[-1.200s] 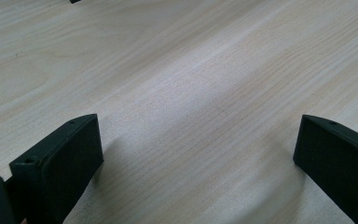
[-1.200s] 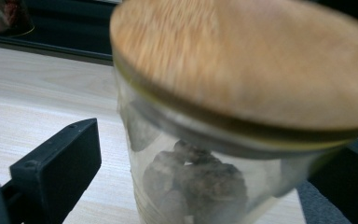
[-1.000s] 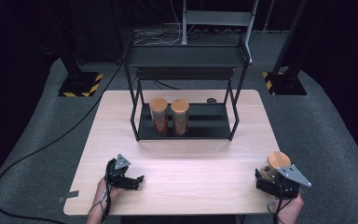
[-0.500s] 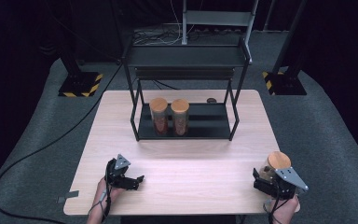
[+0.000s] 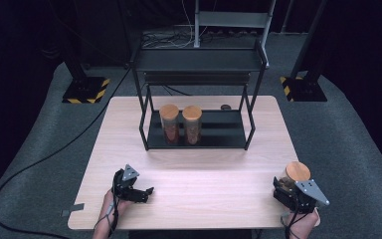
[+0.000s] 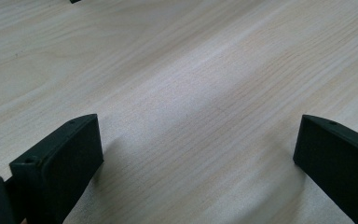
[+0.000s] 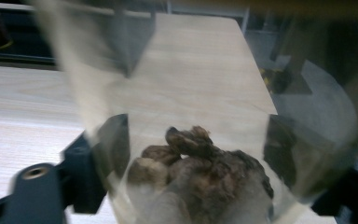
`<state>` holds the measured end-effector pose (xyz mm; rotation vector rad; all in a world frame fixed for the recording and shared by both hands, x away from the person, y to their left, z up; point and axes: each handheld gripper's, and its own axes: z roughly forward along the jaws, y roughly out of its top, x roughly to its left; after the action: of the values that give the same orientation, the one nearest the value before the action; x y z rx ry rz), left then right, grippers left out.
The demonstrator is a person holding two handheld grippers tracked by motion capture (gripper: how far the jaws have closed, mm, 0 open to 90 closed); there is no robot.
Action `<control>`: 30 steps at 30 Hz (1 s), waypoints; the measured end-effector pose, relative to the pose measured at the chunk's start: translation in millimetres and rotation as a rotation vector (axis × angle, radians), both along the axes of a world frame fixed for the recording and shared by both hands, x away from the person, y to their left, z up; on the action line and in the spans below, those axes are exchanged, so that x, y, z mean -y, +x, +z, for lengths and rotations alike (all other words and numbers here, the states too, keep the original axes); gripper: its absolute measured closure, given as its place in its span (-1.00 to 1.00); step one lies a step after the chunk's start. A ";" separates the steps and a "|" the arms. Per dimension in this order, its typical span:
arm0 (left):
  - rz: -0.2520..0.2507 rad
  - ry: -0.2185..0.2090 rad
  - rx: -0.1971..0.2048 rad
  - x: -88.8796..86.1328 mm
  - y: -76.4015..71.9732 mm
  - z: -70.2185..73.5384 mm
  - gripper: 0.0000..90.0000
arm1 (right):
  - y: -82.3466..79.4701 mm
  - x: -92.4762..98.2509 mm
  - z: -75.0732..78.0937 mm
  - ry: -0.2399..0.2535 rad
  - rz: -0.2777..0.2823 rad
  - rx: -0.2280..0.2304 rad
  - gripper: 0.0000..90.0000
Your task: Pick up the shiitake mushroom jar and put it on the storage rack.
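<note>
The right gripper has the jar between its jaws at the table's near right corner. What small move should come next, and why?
Probably a short straight lift. The right gripper has just been closing, and its jaws sit against both sides of the cork-lidded jar. Two like jars stand on the rack's lower shelf, a likely destination.

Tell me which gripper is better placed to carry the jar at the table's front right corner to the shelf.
Right. The right gripper has just closed its jaws around the cork-lidded jar; glass sits between them in its own view. The left gripper rests open over bare table, far across from the jar and the shelf.
</note>
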<state>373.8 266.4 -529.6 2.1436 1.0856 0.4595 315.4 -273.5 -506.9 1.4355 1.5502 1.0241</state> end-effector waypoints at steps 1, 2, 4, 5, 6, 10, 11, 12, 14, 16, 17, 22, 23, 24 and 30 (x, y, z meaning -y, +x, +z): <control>0.000 0.000 0.000 0.0 0.0 0.0 -0.99 | 0.0 0.0 0.0 0.000 0.000 0.000 -0.52; 0.001 -0.001 0.000 0.0 0.0 0.0 -0.99 | 0.4 0.8 -1.2 0.015 0.018 -0.002 -0.46; 0.000 0.001 0.000 0.0 0.0 0.0 -0.99 | 0.5 0.7 -2.9 0.024 0.013 0.016 -0.45; 0.000 0.001 0.000 0.0 0.0 0.0 -0.99 | 0.5 0.7 -2.9 0.024 0.013 0.016 -0.45; 0.000 0.000 0.000 0.0 0.0 0.0 -0.99 | 1.0 0.4 -3.0 0.026 0.008 0.018 -0.45; 0.001 -0.001 0.000 0.1 0.0 0.0 -0.99 | 0.1 -1.0 -3.0 0.025 0.005 0.021 -0.45; 0.000 0.000 0.000 0.0 0.0 0.0 -0.99 | -0.5 -1.3 -2.9 0.032 0.005 0.024 -0.45; 0.000 0.000 0.000 0.0 0.0 0.0 -0.99 | -1.1 -1.3 -2.4 0.041 0.007 0.028 -0.45; 0.001 -0.001 0.000 0.1 0.1 0.0 -0.99 | -2.5 -2.1 0.0 0.048 0.012 0.040 -0.45; 0.001 -0.001 0.000 0.1 0.1 0.0 -0.99 | -3.3 -3.1 1.9 0.045 0.014 0.044 -0.45; 0.001 -0.001 0.000 0.1 0.1 0.0 -0.99 | -4.1 -4.3 4.0 0.036 0.015 0.049 -0.45; 0.000 0.000 0.000 0.0 0.1 0.0 -0.99 | -7.4 -9.4 13.6 0.008 0.024 0.071 -0.45; 0.001 -0.001 0.000 0.0 0.1 0.0 -0.99 | -7.8 -11.2 16.7 0.001 0.028 0.076 -0.45; 0.000 -0.001 0.000 0.0 0.1 0.0 -0.99 | -7.8 -11.2 16.7 0.001 0.028 0.076 -0.45; 0.001 -0.001 0.000 0.1 0.1 0.0 -0.99 | -8.0 -16.0 23.7 -0.015 0.044 0.086 -0.45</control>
<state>373.9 266.3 -529.6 2.1424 1.0864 0.4588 307.4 -257.4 -483.2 1.3344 1.5302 1.0844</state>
